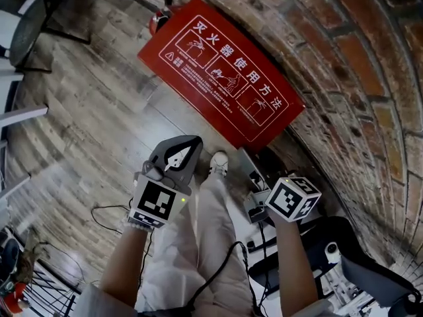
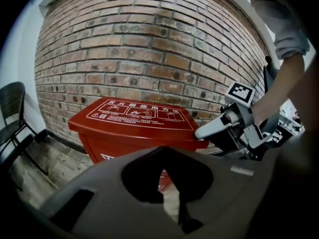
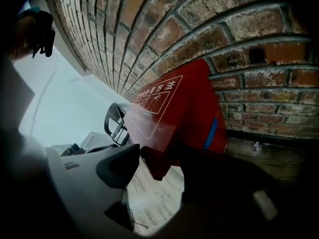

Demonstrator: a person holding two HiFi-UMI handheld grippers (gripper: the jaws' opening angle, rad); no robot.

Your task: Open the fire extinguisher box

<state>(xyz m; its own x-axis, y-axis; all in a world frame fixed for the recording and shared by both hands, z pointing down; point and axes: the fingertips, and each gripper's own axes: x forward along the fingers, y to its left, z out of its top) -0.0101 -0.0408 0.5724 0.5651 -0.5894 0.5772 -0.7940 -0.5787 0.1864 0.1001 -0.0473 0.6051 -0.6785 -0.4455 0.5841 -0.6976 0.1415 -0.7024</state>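
The red fire extinguisher box [image 1: 221, 68] stands on the wood floor against the brick wall, its lid with white printed instructions down and closed. My left gripper [image 1: 190, 145] hovers in front of the box, short of its near edge; its jaws meet at the tip [image 2: 160, 151] and hold nothing. My right gripper [image 1: 248, 165] is to the right, close to the box's right corner, jaws open. In the right gripper view the box's corner [image 3: 164, 133] shows in the gap between the jaws [image 3: 158, 159]; I cannot tell whether they touch it. The left gripper view shows the right gripper [image 2: 219, 128] beside the lid's right edge.
The brick wall [image 1: 370, 78] runs behind and to the right of the box. A black chair [image 2: 11, 113] stands at the left. A white shoe [image 1: 218, 162] and light trousers are just below the grippers. Cables [image 1: 106, 216] and dark equipment [image 1: 344, 256] lie on the floor.
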